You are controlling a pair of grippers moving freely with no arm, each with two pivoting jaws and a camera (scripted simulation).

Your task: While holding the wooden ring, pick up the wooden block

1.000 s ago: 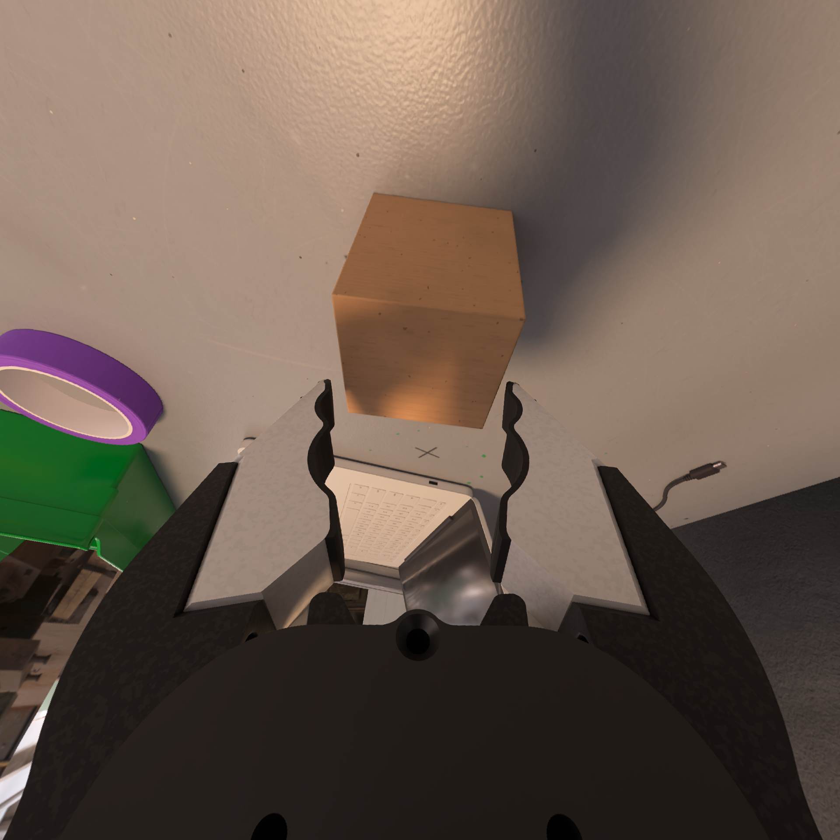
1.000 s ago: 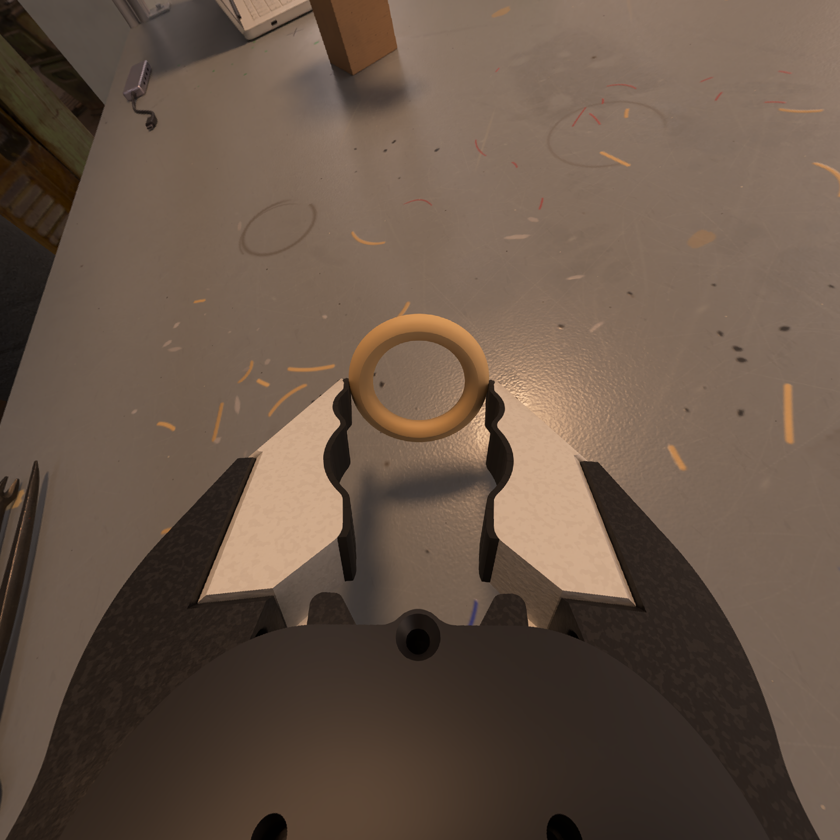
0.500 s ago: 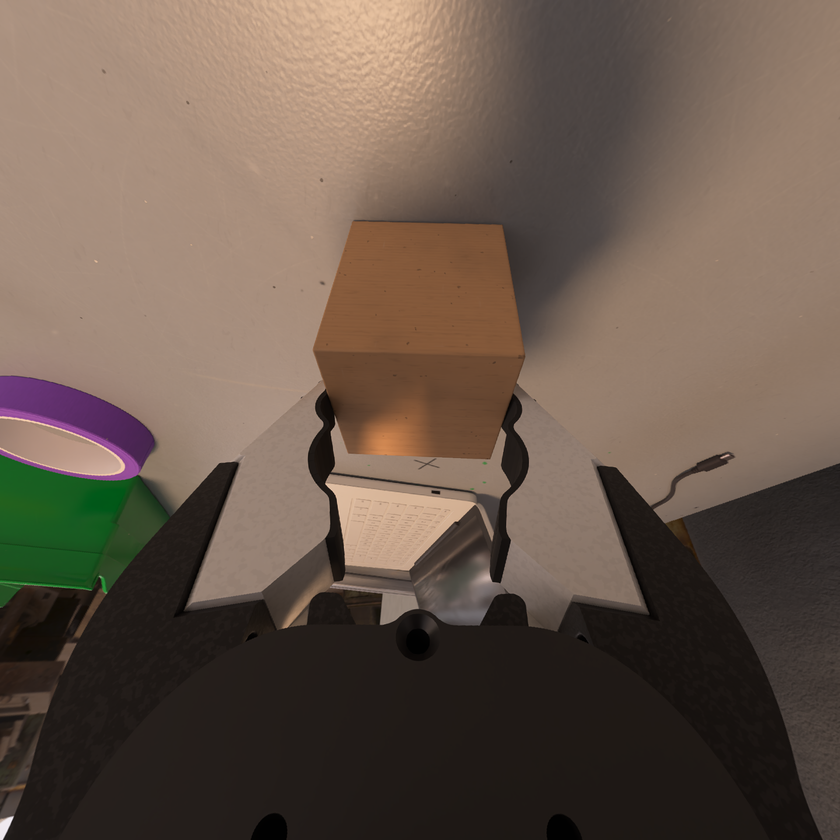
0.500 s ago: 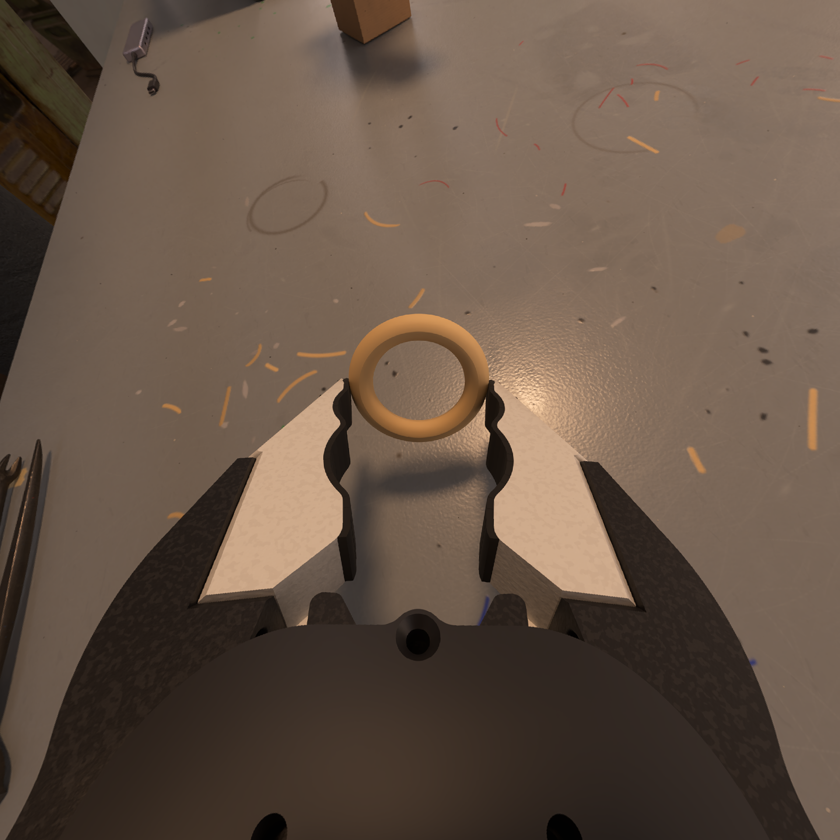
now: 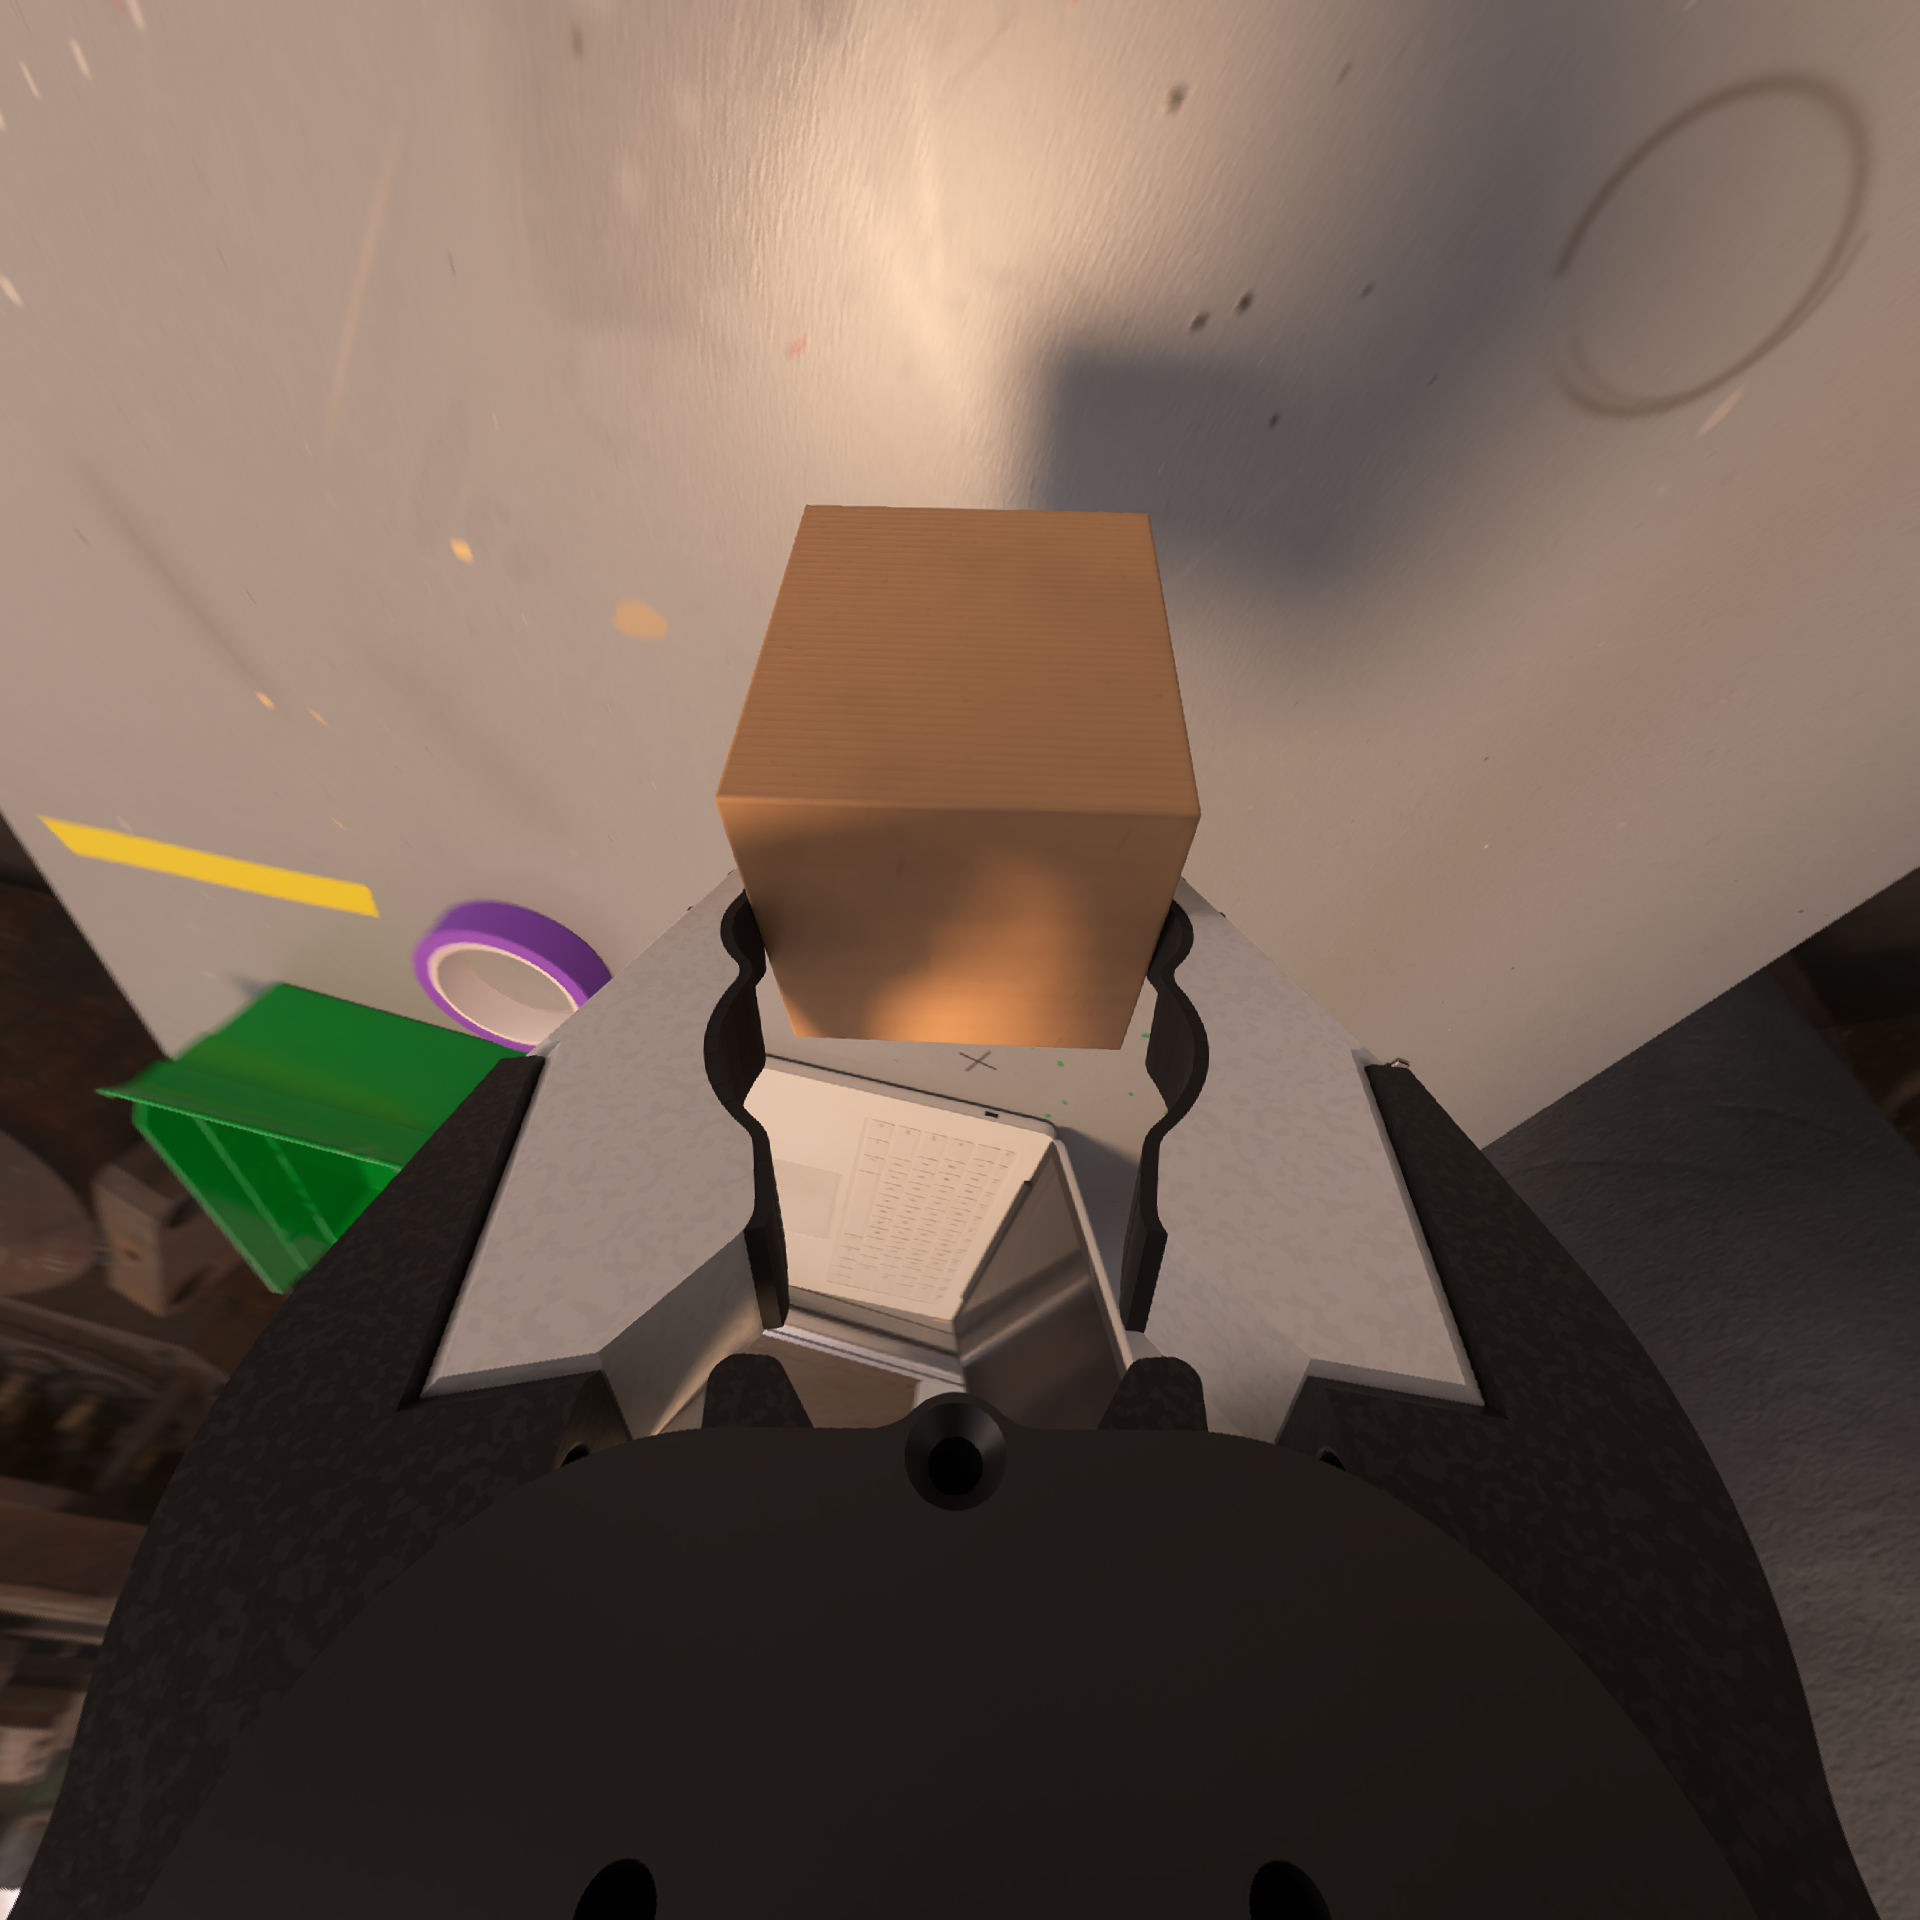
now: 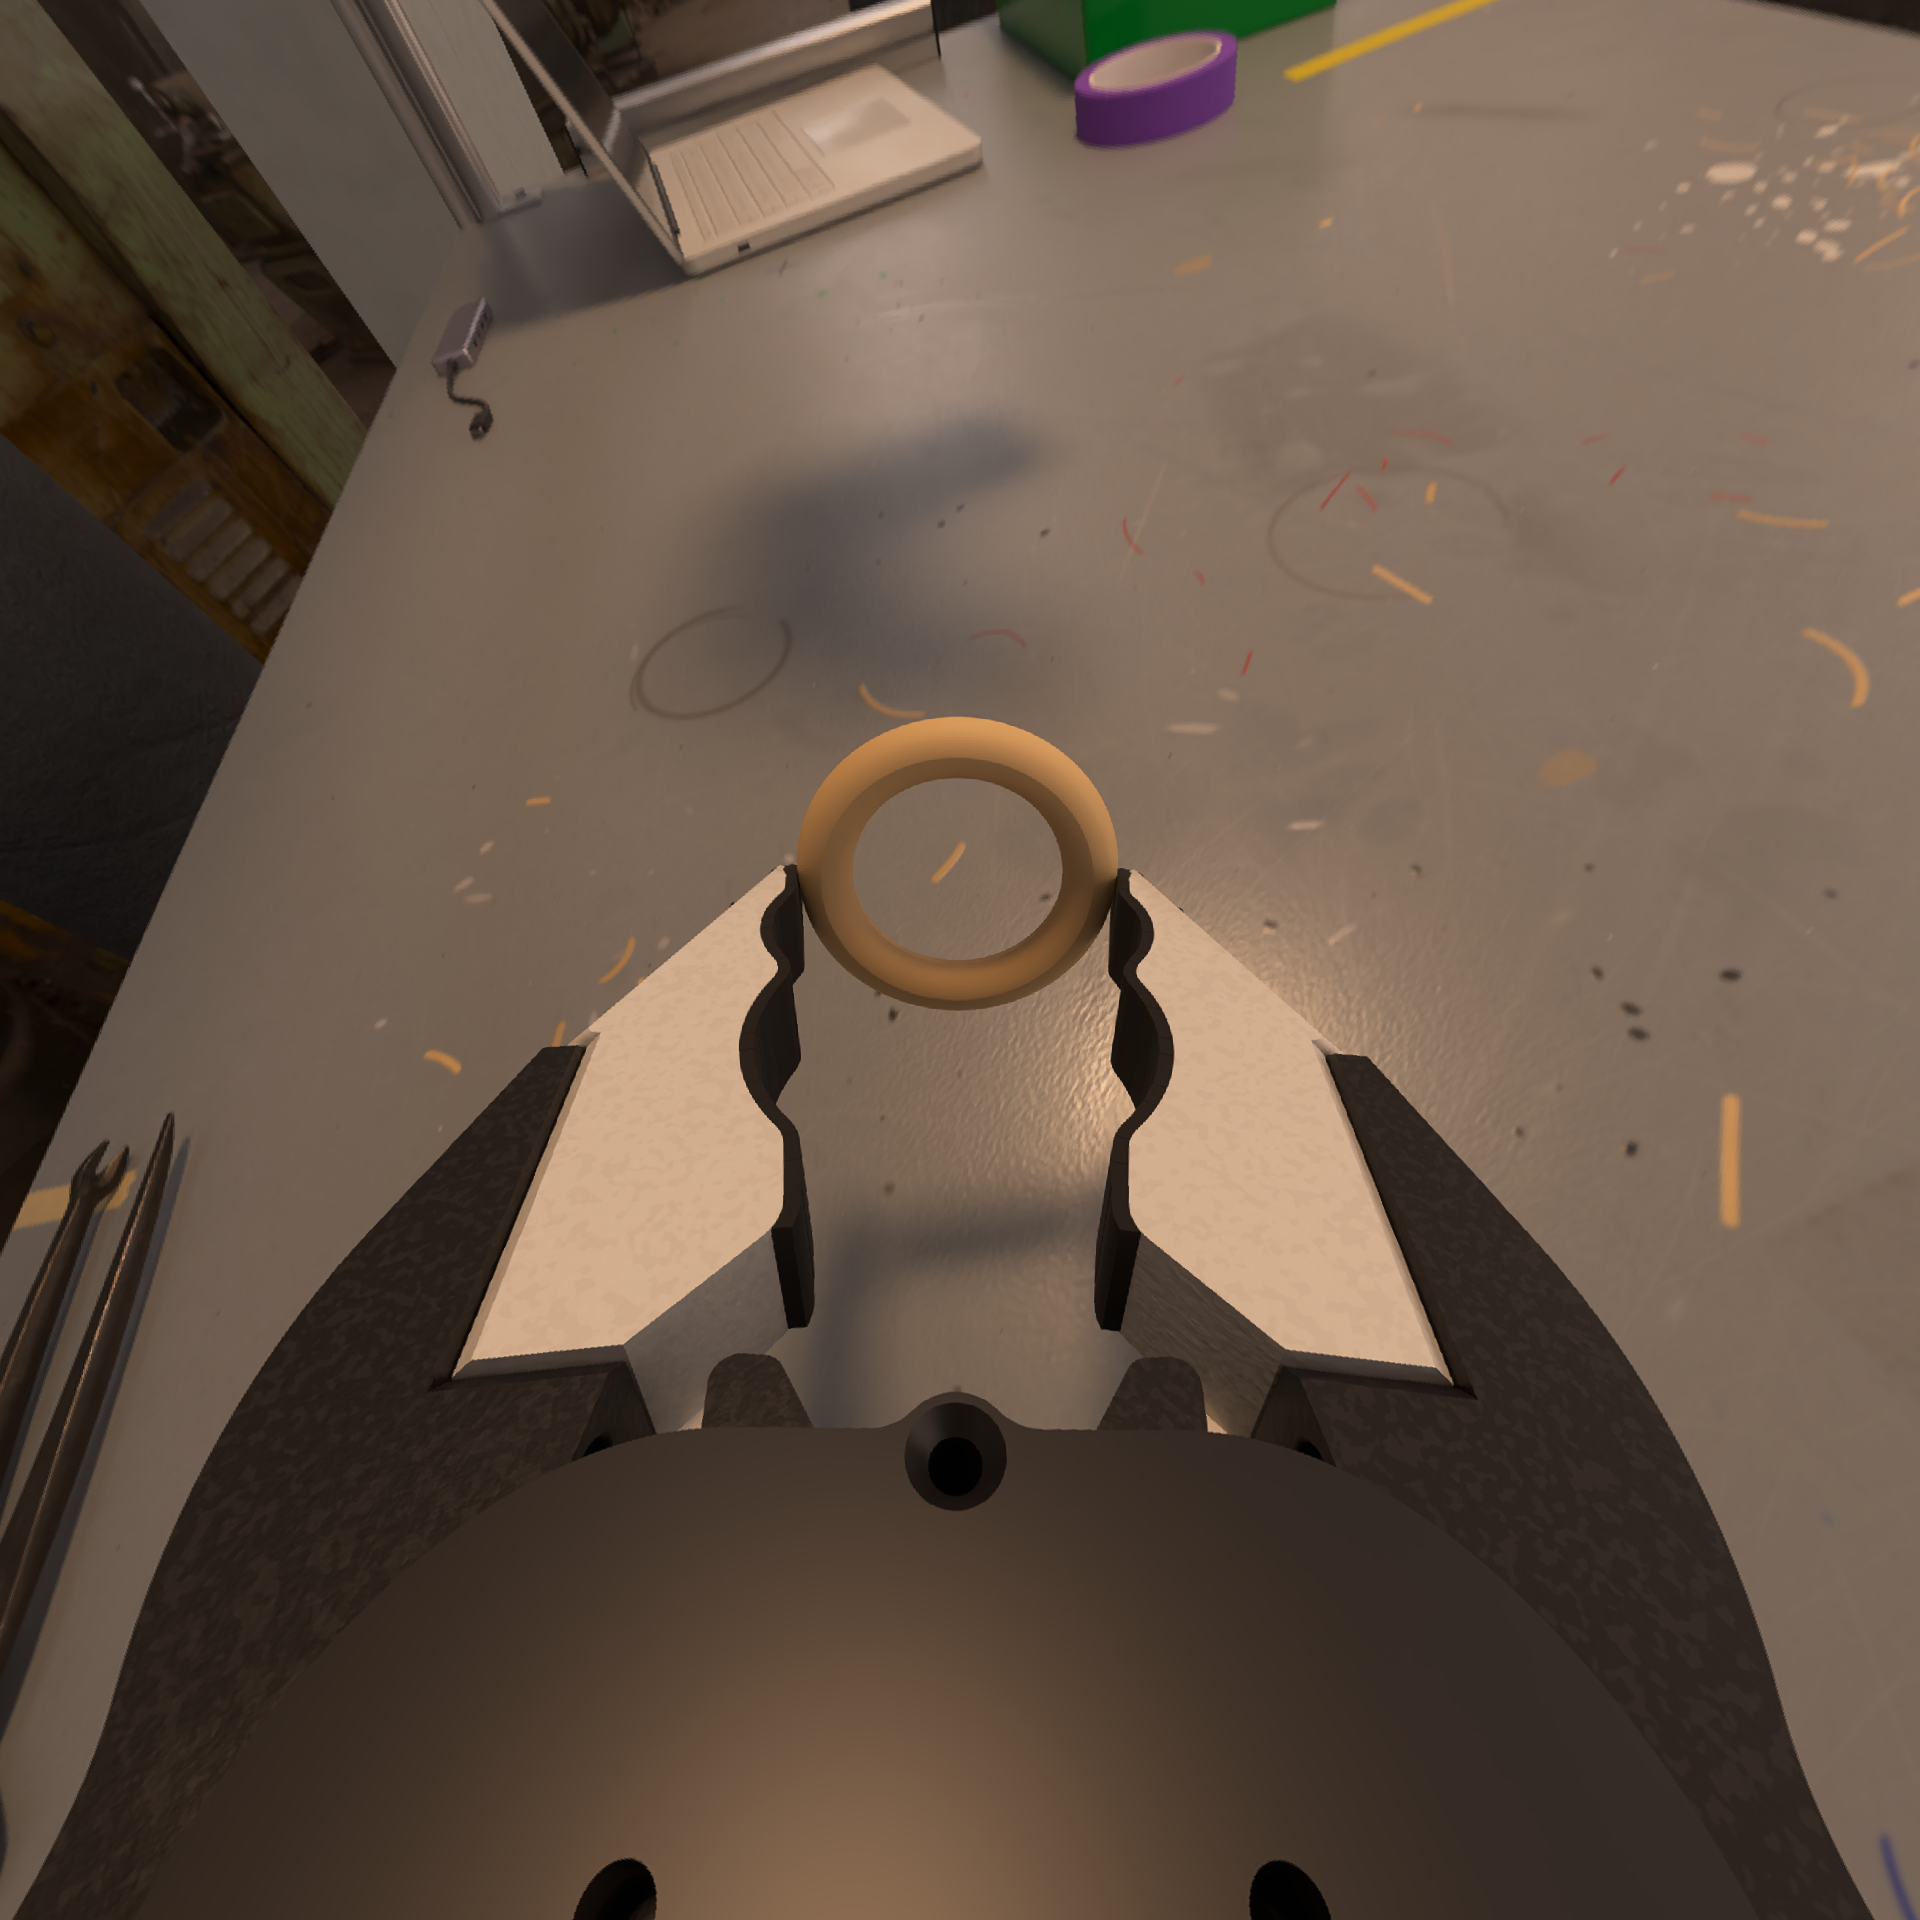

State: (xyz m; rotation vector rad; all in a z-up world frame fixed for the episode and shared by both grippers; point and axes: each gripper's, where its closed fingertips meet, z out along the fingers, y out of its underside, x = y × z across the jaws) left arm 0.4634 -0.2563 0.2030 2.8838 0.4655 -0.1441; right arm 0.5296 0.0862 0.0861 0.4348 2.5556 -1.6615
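Tabletop (image 6: 1351,312), a grey, scuffed sheet flecked with orange and red shavings and faint ring marks, filled both views. At its far edge a pale laptop (image 6: 800,166) stood open, and a glossy green bin (image 5: 301,1122) sat beside a purple tape roll (image 6: 1153,88) with a pale core. The left gripper (image 5: 956,935), grainy black with speckled white fingers and wavy dark pads, was clamped on the wooden block (image 5: 956,779), a smooth, square-edged cube held clear of the table, its shadow falling apart from it. The right gripper (image 6: 956,894) pinched the wooden ring (image 6: 831,831), a rounded tan hoop, upright at its fingertips above the surface.
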